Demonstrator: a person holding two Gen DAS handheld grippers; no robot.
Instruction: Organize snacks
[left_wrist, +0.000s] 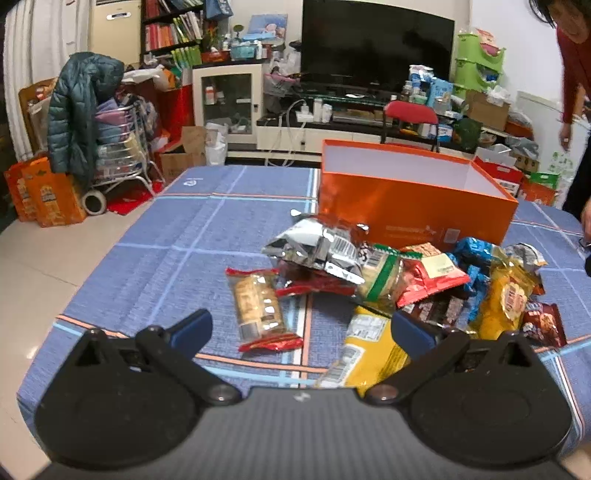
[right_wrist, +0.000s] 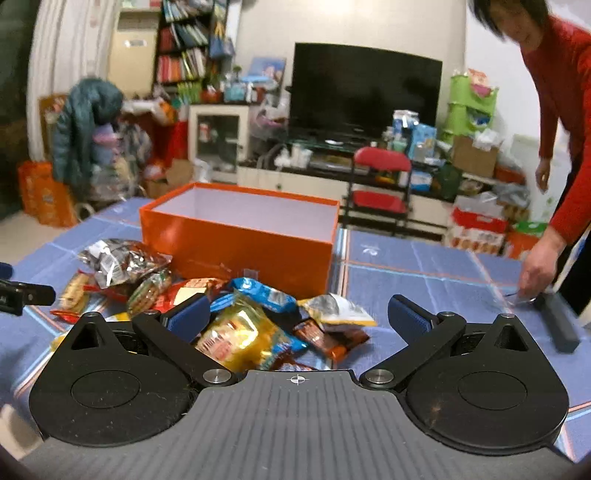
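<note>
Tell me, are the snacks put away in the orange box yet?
Not yet. The orange box shows only bare white walls inside, though its floor is hidden. Nothing is in hand: the left gripper and right gripper are both open. All the snacks still lie piled on the blue tablecloth, so everything is left.

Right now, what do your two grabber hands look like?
Both look alike. The left gripper and the right gripper each have two dark blue ribbed finger pads on black jointed arms with silver pins, big black rounded side plates, and a grey striped middle plate with a small white crosshair mark. No cables show.
</note>
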